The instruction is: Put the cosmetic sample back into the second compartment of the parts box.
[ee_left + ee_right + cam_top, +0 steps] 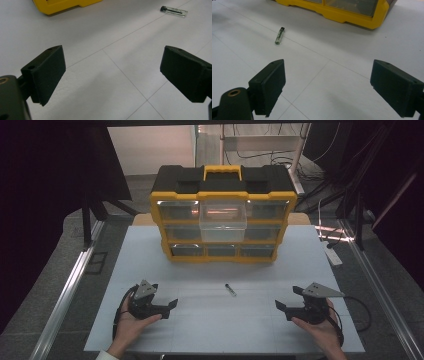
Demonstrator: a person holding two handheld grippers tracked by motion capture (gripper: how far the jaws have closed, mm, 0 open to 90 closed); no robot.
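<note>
Currently we've got both tools parked at the near edge of the tabletop (150, 265), one in each hand. Left tool (167, 309) sits near-left, jaws spread wide apart, nothing between them; left gripper view confirms bare white surface in the gap. Right tool (281, 310) sits near-right, jaws likewise wide apart and empty. Both point inward toward the middle, so either one has a straight line to the target.

Target as we read it: the small clear vial (230, 290) with a dark cap, lying flat on its side mid-tabletop, roughly between the two tools and a little farther out. It's well apart from both, touched by nothing. Lying flat means a low approach, jaws straddling the narrow body rather than the ends. In the right gripper view the vial (279, 36) sits ahead and left of the jaws; in the left gripper view it (174, 11) is far up and right.

Beyond it, the yellow-and-black organizer box (222, 220) stands upright at the far side, drawers facing us. One clear drawer (223, 222) in the top-centre slot is pulled out toward us, likely the drop spot for the vial; contents too blurred to tell.

Our guess: nothing started yet, grasp is next.
</note>
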